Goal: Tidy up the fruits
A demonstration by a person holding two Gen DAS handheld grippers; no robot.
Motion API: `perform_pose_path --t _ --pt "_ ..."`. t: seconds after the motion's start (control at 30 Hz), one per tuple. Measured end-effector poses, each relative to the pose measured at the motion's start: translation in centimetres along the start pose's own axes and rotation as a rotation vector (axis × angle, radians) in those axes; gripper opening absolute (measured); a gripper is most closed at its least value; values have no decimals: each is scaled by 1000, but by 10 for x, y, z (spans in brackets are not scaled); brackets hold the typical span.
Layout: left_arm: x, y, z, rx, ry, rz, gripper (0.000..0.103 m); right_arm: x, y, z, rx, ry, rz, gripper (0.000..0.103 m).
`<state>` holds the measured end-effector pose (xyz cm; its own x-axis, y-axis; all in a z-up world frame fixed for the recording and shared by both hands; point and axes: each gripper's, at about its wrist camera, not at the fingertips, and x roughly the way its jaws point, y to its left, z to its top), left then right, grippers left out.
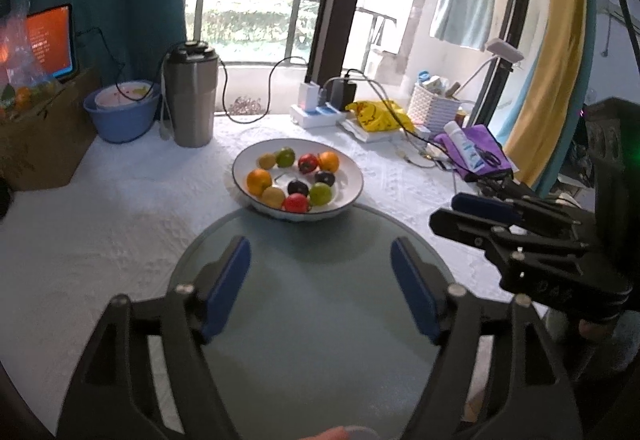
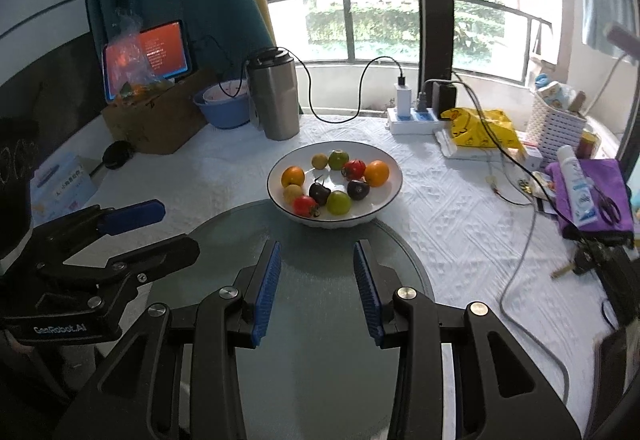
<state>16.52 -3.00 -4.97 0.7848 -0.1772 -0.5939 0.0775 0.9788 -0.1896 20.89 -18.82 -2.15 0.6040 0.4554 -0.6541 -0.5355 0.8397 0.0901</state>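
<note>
A white bowl with a dark rim [image 1: 352,170] [image 2: 390,166] sits on the white tablecloth and holds several small fruits: oranges [image 1: 259,181] [image 2: 376,173], red ones [image 1: 296,203] [image 2: 305,205], green ones [image 1: 321,193] [image 2: 339,202], dark plums [image 1: 298,187] [image 2: 319,192] and yellow ones [image 1: 273,197]. In front of it lies a round frosted glass disc [image 1: 320,304] [image 2: 320,272]. My left gripper [image 1: 320,254] [image 2: 176,228] is open and empty above the disc. My right gripper [image 2: 317,252] [image 1: 444,210] is open and empty beside it.
A steel tumbler [image 1: 191,96] [image 2: 276,96], blue basin [image 1: 122,112], cardboard box [image 1: 44,132] and tablet [image 2: 148,58] stand at the back left. A power strip with cables [image 2: 416,118], yellow bag [image 2: 484,130], white basket [image 2: 554,124] and purple cloth with tube and scissors [image 2: 588,188] lie to the right.
</note>
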Motion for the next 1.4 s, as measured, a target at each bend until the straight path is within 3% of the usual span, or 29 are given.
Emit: perform_pose_path --t 0.13,0.37,0.43,0.5,0.53,0.9,1.03,1.4 --pt "-18 -11 -1 34 -26 7 84 -24 4 -5 11 -30 -26 40" --pt "-53 -27 8 55 -80 22 86 -64 6 -5 30 -82 -74 40" --pt "-62 -31 12 65 -96 29 86 -77 6 -2 39 -102 -88 45" --pt "-72 -36 17 72 -115 33 86 -87 7 1 42 -123 -94 67" --pt "-78 -38 20 73 -128 37 86 -95 8 4 42 -140 -95 69" --pt "-130 -42 43 54 -223 114 86 -162 21 25 30 -270 -144 71" --pt "-149 -48 49 66 -253 144 86 -182 24 28 42 -310 -164 87" --pt "-178 -55 49 63 -315 209 94 -219 29 19 75 -365 -233 88"
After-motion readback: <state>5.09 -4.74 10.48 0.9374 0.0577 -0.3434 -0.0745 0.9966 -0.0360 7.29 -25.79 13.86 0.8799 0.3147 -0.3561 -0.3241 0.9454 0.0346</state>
